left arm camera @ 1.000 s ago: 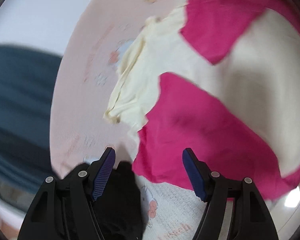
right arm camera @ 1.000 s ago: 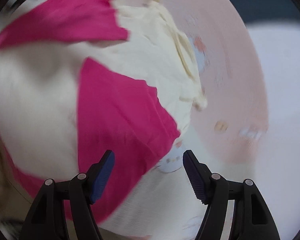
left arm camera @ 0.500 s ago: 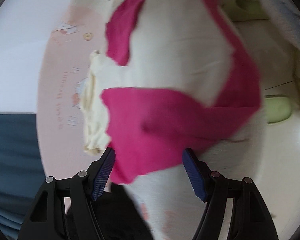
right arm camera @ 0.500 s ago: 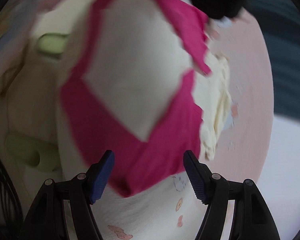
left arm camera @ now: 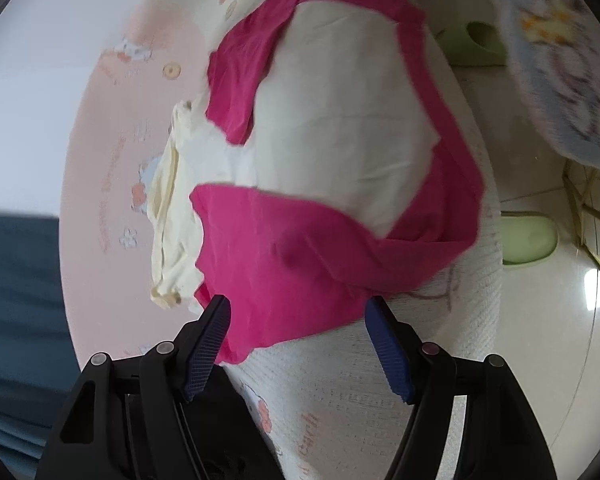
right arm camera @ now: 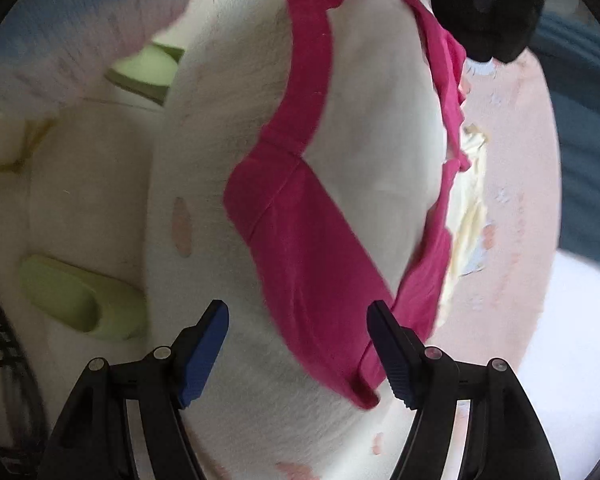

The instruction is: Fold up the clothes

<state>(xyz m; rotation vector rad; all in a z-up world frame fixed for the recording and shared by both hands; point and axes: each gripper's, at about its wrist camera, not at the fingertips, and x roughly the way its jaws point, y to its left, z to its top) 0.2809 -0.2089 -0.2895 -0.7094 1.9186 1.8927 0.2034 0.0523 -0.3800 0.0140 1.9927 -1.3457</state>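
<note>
A top with a cream body and magenta sleeves and hem lies spread on a pink and white printed blanket. A pale yellow fold of fabric pokes out at its far side. My left gripper hovers open over the near magenta corner, which shows between the blue pads without being pressed. My right gripper is open over the magenta hem, whose folded corner sits by the right pad. The left gripper's black body shows at the top of the right wrist view.
Two green slippers rest on the pale tiled floor beside the bed. A blue patterned cloth hangs at the upper right. Dark teal fabric borders the blanket's far side.
Both grippers have rolled and come down closer to the top, each now over a magenta edge. The floor and slippers have come into view. The jaws stand as wide as before.
</note>
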